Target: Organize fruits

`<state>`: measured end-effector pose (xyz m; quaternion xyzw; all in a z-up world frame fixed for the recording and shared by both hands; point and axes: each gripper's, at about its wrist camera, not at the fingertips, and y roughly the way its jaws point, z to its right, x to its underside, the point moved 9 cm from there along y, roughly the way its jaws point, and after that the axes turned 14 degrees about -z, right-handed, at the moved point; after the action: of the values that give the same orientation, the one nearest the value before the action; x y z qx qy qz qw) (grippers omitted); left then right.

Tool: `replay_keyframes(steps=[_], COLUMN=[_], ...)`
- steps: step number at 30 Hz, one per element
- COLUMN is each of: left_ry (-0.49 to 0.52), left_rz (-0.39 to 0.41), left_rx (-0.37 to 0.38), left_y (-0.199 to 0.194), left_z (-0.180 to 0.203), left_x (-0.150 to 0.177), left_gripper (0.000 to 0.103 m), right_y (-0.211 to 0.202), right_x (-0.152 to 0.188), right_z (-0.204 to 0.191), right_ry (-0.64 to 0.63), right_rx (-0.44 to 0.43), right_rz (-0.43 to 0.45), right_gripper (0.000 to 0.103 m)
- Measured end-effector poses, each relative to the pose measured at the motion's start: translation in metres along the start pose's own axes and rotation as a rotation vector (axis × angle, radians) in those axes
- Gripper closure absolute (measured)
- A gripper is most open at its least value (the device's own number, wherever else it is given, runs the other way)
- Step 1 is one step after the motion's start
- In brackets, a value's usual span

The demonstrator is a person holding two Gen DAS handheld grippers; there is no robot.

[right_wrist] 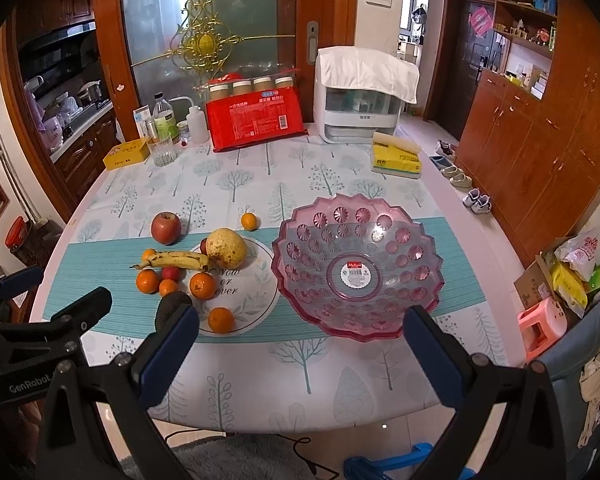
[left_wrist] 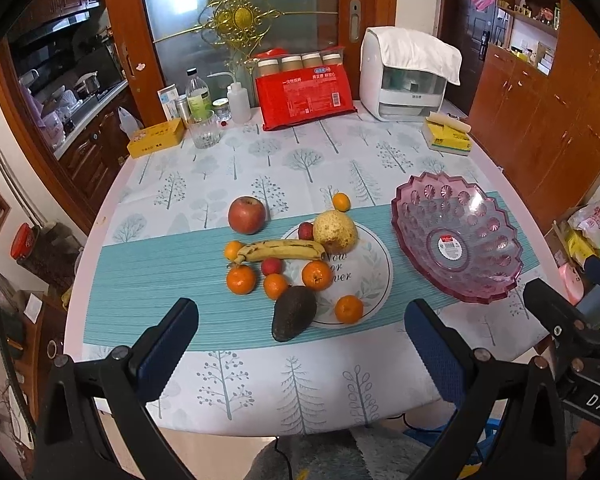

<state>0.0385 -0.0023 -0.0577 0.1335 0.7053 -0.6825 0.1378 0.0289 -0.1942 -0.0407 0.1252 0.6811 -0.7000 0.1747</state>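
Observation:
Fruit lies loose on a teal placemat (left_wrist: 160,276): a red apple (left_wrist: 247,215), a banana (left_wrist: 284,249), a yellow pear (left_wrist: 335,231), a dark avocado (left_wrist: 294,313), several small oranges (left_wrist: 241,279) and two small red fruits (left_wrist: 271,266). An empty pink glass bowl (left_wrist: 456,240) stands to their right. My left gripper (left_wrist: 300,320) is open and empty, above the table's near edge in front of the avocado. My right gripper (right_wrist: 300,330) is open and empty, in front of the bowl (right_wrist: 358,266). The avocado (right_wrist: 172,308) is partly hidden behind its left finger.
At the table's back stand a red package (left_wrist: 304,98), a white appliance (left_wrist: 408,76), bottles and a glass (left_wrist: 205,130), a yellow box (left_wrist: 156,138) and a yellow tissue pack (left_wrist: 448,134). Wooden cabinets (right_wrist: 540,132) line the right. A pink stool (right_wrist: 542,326) sits by the table.

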Motion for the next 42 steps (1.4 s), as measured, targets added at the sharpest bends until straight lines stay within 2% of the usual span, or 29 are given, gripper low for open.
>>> replay_keyframes(steps=[20, 29, 33, 39, 42], left_ry=[-0.044, -0.021, -0.023, -0.028, -0.019], left_rz=[-0.025, -0.019, -0.021, -0.020, -0.015], left_rx=[0.028, 0.014, 0.008, 0.051, 0.047], left_y=[-0.004, -0.003, -0.002, -0.002, -0.003], left_z=[0.003, 0.005, 0.002, -0.009, -0.016], left_x=[0.010, 0.006, 0.006, 0.007, 0.006], left_gripper=[0.000, 0.000, 0.000, 0.000, 0.000], right_y=[-0.008, -0.009, -0.006, -0.007, -0.007], right_x=[0.004, 0.005, 0.002, -0.003, -0.005], right_z=[0.006, 0.013, 0.011, -0.001, -0.009], right_ry=[0.005, 0.017, 0.019, 0.005, 0.004], right_rx=[-0.002, -0.011, -0.017, -0.002, -0.002], right_rz=[0.015, 0.024, 0.021, 0.032, 0.032], right_gripper=[0.001, 0.001, 0.001, 0.001, 0.001])
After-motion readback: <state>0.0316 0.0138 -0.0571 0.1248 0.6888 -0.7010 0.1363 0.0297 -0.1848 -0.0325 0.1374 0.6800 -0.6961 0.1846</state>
